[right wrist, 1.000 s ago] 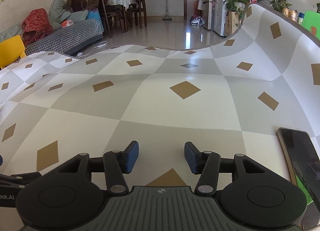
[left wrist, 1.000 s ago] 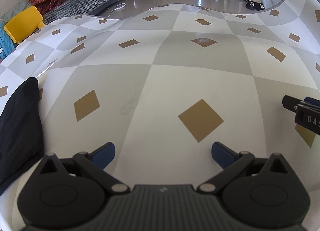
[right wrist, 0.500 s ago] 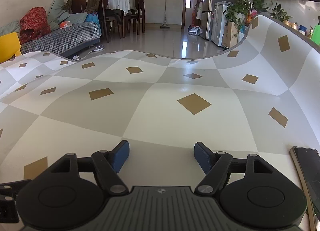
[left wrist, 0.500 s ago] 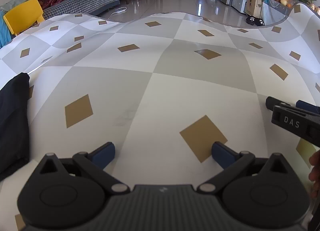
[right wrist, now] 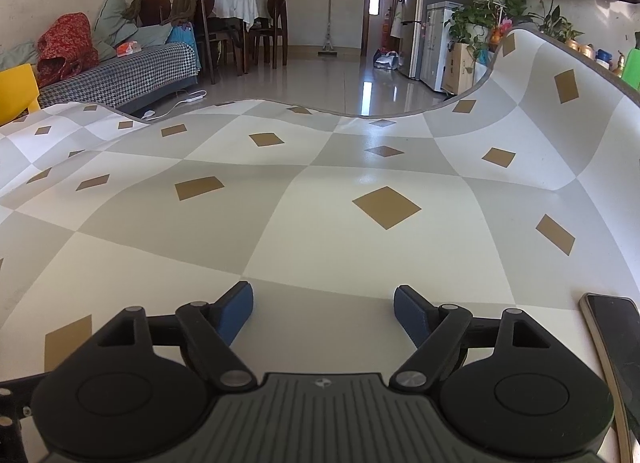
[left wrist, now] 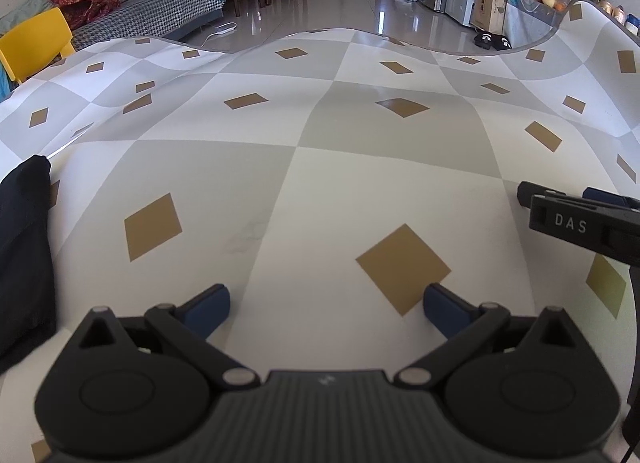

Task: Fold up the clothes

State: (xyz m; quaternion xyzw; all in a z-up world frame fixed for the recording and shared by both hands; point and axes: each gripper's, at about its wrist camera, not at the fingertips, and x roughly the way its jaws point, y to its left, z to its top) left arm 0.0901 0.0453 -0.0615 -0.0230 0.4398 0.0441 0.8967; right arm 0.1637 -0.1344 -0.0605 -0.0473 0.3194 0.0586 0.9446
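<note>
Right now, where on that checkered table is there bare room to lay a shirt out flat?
The wide middle of the checkered tablecloth is bare, from both open tools out to its far edge. It is crowded only at the sides: the black garment lies at the left edge, and the dark smartphone at the right edge.

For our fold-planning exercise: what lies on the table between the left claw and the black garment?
Nothing: in the left wrist view only bare checked tablecloth separates the open left claw from the black garment at the left edge.
</note>
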